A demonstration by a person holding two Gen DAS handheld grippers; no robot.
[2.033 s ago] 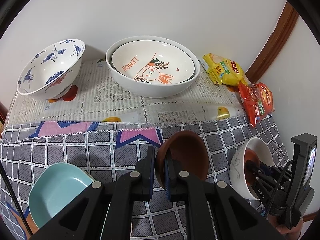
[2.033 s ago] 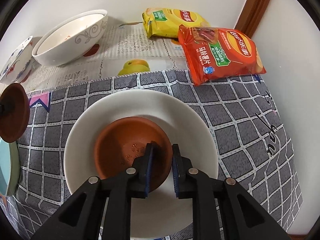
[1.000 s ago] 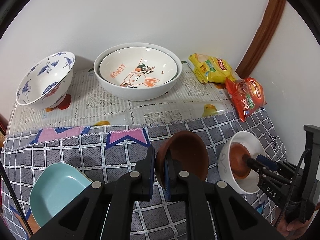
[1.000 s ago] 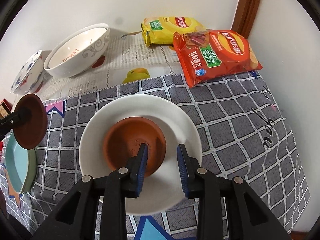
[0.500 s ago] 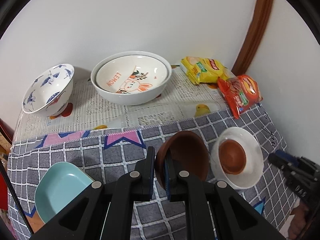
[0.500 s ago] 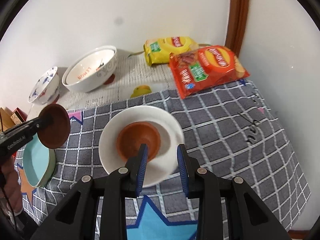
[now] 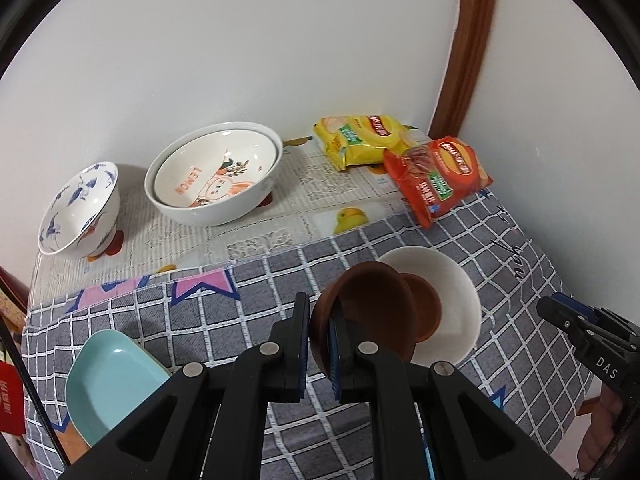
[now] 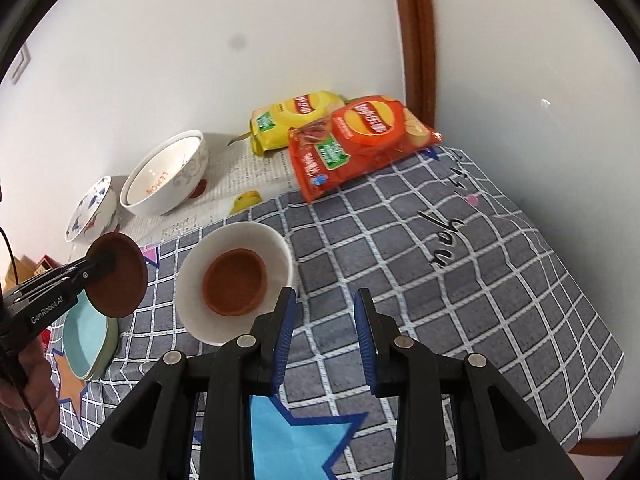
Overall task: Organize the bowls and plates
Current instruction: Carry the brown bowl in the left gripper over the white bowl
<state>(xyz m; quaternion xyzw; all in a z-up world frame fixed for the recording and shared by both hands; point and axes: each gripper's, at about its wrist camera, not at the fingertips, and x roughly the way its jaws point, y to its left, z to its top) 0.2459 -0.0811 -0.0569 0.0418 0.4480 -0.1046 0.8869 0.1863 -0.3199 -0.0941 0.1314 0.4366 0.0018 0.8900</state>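
A table under a grey checked cloth filled the white-walled corner. The left gripper was clamped on the rim of a brown saucer, held tilted above the cloth. Just beside it, mid-table, a white bowl held another brown dish. The right gripper hung with its jaws apart, holding nothing, near the front edge.

both wrist views high, facing the wall, sharing white bowl
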